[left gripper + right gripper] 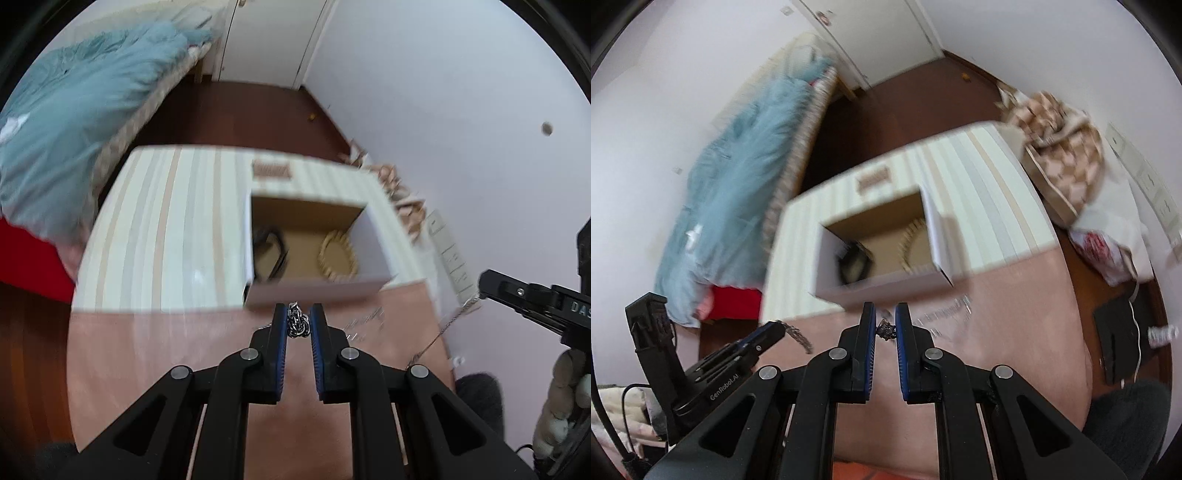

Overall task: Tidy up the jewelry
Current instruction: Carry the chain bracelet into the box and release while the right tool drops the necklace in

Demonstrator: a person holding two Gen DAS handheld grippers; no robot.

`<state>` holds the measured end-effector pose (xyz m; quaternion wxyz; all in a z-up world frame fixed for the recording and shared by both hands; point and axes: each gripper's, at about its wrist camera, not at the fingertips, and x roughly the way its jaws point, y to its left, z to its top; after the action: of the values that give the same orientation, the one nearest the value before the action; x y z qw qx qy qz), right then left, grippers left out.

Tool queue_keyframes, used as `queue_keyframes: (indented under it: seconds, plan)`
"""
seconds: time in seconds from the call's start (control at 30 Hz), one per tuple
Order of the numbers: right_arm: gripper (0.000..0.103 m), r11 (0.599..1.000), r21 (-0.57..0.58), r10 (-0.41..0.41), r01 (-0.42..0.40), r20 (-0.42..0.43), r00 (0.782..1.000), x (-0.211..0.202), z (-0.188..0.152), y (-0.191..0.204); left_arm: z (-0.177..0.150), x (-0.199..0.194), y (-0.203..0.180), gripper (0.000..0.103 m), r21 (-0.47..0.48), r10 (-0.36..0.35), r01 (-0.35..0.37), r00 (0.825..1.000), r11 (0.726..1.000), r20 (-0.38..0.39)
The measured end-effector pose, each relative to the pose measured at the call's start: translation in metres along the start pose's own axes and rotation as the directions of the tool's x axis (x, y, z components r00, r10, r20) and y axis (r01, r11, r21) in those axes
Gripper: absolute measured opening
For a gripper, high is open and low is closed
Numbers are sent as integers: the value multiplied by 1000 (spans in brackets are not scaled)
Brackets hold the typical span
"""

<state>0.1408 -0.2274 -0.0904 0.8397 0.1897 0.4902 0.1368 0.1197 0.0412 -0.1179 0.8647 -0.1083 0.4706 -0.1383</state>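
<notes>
Both the left gripper and right gripper are clenching opposite ends of one silver chain, apparently to carry it untangled toward the open box.

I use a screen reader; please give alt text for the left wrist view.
The left gripper has its fingers shut on a silver chain, above a pink cloth. Beyond lies an open cardboard box holding a gold bracelet.

Table is covered by a pink cloth with a striped section at the far end. An open white cardboard box is set on it, flaps spread.
</notes>
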Motion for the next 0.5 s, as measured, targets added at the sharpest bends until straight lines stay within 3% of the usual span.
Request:
queue_keyframes:
  seconds: [0.2,0.3,0.5]
  plan:
    - [11,997,-82,22,-17,52,998,-8,50,32,53,-6,-11,9,24,-50,49,997,998,50]
    - [11,994,-110,14,-10,31,999,9,72,41,74,8,-12,9,36,-56,55,997,998,45]
    - [11,993,-113,-32,24,-67,997,65,99,37,101,62,-2,9,-1,-87,88,995,996,-38]
